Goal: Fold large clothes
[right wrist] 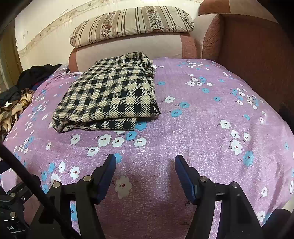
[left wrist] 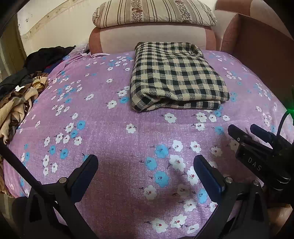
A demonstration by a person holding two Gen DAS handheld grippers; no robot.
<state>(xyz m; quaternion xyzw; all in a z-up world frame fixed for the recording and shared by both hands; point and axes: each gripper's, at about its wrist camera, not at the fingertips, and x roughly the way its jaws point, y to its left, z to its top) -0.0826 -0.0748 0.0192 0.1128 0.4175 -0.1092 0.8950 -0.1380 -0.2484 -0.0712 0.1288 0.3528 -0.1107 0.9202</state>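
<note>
The left gripper hung over the bed with its 2 fingers spread wide and nothing between them, only the purple flowered sheet showing in the gap. The right gripper was likewise spread and empty, poised above bare sheet; in the left wrist view it showed at the right edge, just beside the left one. Both tools sat well back from the cloth, which suggested a release rather than a reach: neither was placed to pinch anything.

The checked garment lay folded into a thick rectangle toward the far side of the bed, near the pink headboard. Its layered edges faced the grippers, 1 fold stacked on another, and the top surface looked fairly flat. I judged this piece as finished, or very nearly so, and set there to keep the near part of the sheet free for the next item.

At the left edge of the bed sat a loose heap of clothes, brown, tan and black, unfolded and crumpled together. That pile probably held the work still to come. A striped pillow rested on top of the headboard.

No box, basket or other container was visible in either view, so nothing could be said of contents.
</note>
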